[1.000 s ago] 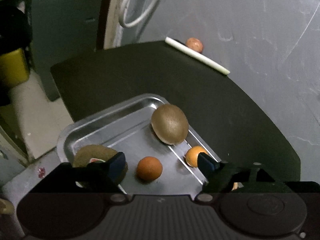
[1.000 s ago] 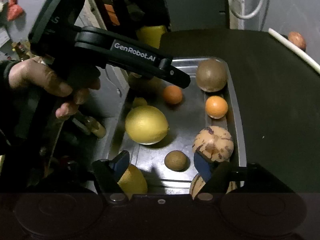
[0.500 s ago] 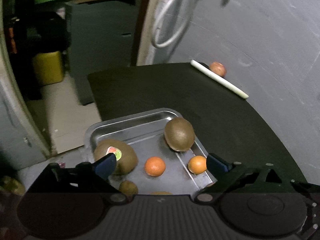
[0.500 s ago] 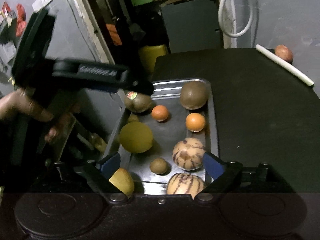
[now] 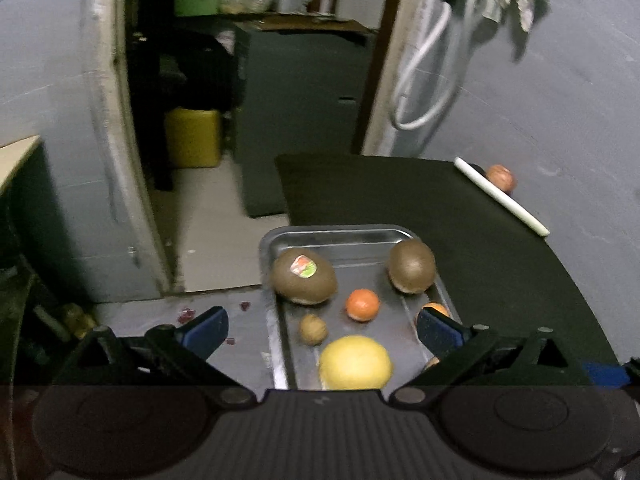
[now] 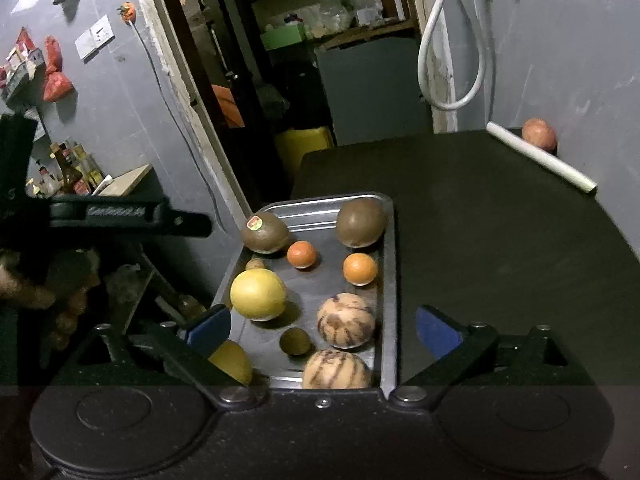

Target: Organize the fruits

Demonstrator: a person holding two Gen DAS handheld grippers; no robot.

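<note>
Dim grey-walled room, dark table with a steel tray at its near-left edge. Left gripper jaws opening wide, nothing between the pads, angled down over the tray's near end. Just ahead of it: yellow fruit, small brown fruit, orange; farther out a stickered brown fruit and a round brown fruit. Right gripper jaws also opening, empty, above the tray's near end. Between its fingers lie two striped fruits, beyond them a second orange. Far right of both grippers, a white rod and a reddish fruit by the wall
</note>
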